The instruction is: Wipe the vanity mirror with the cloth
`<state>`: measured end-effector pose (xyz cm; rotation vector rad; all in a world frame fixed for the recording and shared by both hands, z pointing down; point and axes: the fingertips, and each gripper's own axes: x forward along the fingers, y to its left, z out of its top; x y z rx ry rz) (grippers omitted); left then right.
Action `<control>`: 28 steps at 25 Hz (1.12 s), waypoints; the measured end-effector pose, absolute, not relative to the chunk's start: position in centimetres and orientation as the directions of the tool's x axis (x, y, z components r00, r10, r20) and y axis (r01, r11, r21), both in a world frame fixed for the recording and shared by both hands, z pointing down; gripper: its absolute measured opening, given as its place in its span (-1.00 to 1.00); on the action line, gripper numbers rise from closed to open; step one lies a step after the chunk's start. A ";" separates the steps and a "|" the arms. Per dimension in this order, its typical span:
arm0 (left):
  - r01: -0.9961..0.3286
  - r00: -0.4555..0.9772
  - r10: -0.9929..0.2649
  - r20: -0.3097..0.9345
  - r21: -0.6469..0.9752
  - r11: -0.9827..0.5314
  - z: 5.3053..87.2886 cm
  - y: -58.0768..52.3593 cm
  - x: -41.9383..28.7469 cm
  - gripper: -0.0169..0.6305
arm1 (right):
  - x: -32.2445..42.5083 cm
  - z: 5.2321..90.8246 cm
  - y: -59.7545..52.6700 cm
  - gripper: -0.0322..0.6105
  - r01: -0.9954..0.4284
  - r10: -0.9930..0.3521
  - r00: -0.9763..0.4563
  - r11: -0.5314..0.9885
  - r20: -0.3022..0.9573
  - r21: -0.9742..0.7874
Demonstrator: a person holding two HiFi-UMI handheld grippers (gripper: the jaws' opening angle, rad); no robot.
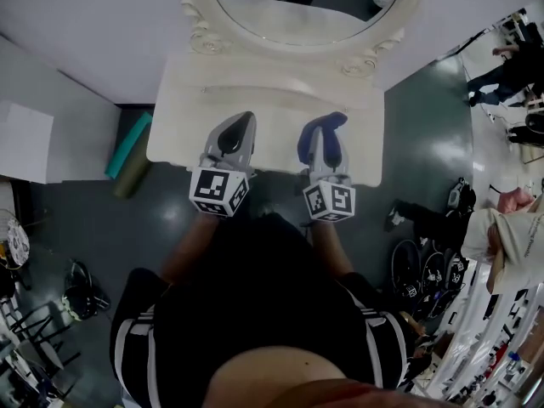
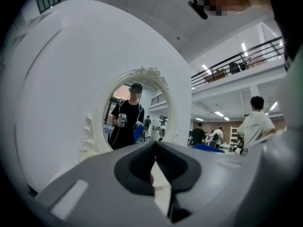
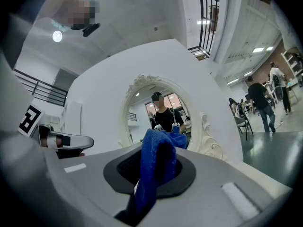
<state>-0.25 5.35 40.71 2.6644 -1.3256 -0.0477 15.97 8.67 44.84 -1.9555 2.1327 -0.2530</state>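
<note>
**While the cloth sits in my right claw, the glass is not yet touched**

Since my right claw (image 3: 152, 171) is clamped on the blue fuzzy cloth (image 3: 158, 160), I have my wiping pad in hand. A fold of it stands up past the jaw tips and the rest hangs down between them. My left claw (image 2: 155, 167) is closed tip to tip with nothing in it. In the head view both claws hang side by side over the front part of the white vanity table (image 1: 272, 100). They are well short of the oval mirror in its carved white frame (image 1: 289, 15), which stands at the back of the table.

I judge the cloth light, limp and easy to crush, and it could slip out if I slacken. The hold looks right as it is, pinched through the middle, with the fold leading so that fabric, not jaw, meets the glass. The mirror I take to be stiff, smooth and breakable, and the curls of its frame could snag the fabric. So I would press lightly and keep to the glass. I would use the free left claw on the frame's edge only if the mirror rocks.
</note>
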 end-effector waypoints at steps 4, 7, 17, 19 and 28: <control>-0.752 0.653 -0.755 0.059 0.173 -0.636 41.1 2.4 -0.7 -0.92 | 15.3 44.4 5.9 -0.77 -0.957 -0.997 -0.036 0.053 -0.063 -0.285; -0.734 0.674 -0.736 0.062 0.172 -0.657 40.9 0.0 -1.6 -0.92 | 14.4 44.2 3.8 -0.77 -0.957 -0.998 -0.001 0.019 -0.064 -0.289; -0.695 0.714 -0.698 0.052 0.176 -0.697 39.8 -5.1 -1.2 -0.92 | 15.8 42.8 -0.7 -0.77 -0.952 -0.993 0.085 -0.058 -0.079 -0.300; -0.699 0.710 -0.702 0.050 0.175 -0.694 39.9 -6.0 -0.7 -0.92 | 16.9 42.7 -1.7 -0.77 -0.951 -0.992 0.096 -0.066 -0.087 -0.301; -0.711 0.695 -0.718 0.020 0.164 -0.684 38.4 -8.5 1.2 -0.92 | 20.2 41.1 -5.3 -0.77 -0.948 -0.985 0.110 -0.064 -0.131 -0.313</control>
